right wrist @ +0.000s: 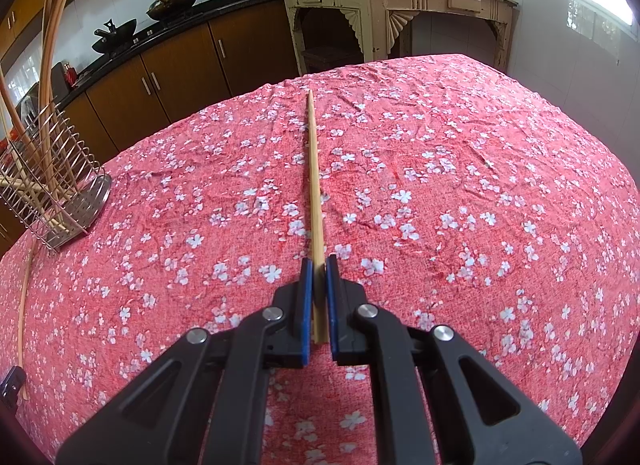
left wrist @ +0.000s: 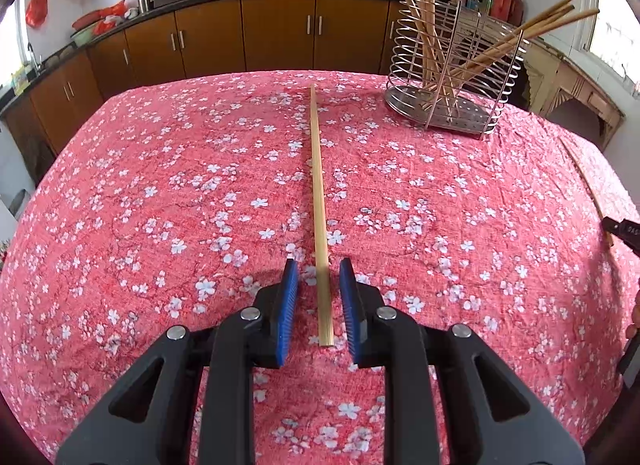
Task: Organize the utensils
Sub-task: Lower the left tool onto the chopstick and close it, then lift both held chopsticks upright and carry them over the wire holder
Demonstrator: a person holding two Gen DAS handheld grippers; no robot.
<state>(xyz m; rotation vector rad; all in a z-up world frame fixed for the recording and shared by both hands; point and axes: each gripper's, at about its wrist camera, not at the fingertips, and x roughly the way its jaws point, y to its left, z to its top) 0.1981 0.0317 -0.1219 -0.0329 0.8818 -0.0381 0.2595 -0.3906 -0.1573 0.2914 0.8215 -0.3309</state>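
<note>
**Two chopsticks, one in each gripper's line**

The left gripper [left wrist: 319, 289] straddles a chopstick [left wrist: 318, 201] lying on the tablecloth [left wrist: 160, 205], pads not pressing it. The right gripper [right wrist: 319, 285] is clamped on another chopstick [right wrist: 313, 185]. Both point away lengthwise. The wire holder [left wrist: 452, 65] stands beyond, between them. No legible writing.

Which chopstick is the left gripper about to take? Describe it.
On the red floral tablecloth, short of the wire utensil holder, one pale chopstick lies flat. Its near end sits between the left gripper's open blue pads, unlike those standing in the holder.
</note>
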